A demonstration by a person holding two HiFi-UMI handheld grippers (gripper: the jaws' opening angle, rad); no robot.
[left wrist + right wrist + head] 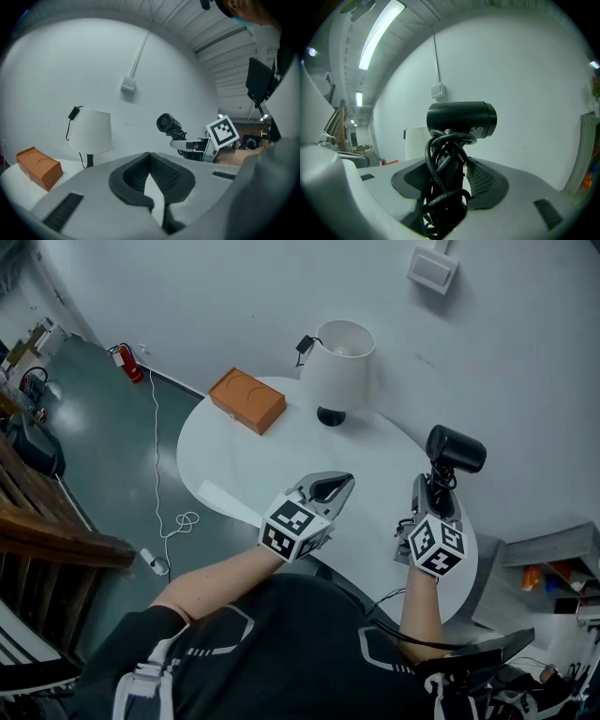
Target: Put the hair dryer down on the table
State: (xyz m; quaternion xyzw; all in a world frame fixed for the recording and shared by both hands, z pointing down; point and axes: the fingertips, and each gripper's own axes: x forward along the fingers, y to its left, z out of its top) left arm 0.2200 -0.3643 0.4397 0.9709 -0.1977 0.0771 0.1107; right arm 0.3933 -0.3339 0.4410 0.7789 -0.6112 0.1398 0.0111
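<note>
The dryer (455,448) is up in the air at 3 o'clock over the worktop (225,460), and the right tongs (433,493) pinch its handle, which has the cord wound round it. It looks hard, smooth and top-heavy, so I think the handle is the best place to hold. The left tongs (335,486) are pressed together, empty.

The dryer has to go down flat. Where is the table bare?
The widest bare patch of the table lies in front of the orange box and the lamp, ahead of the left gripper. A smaller one lies between lamp and hair dryer. The back is crowded.
</note>
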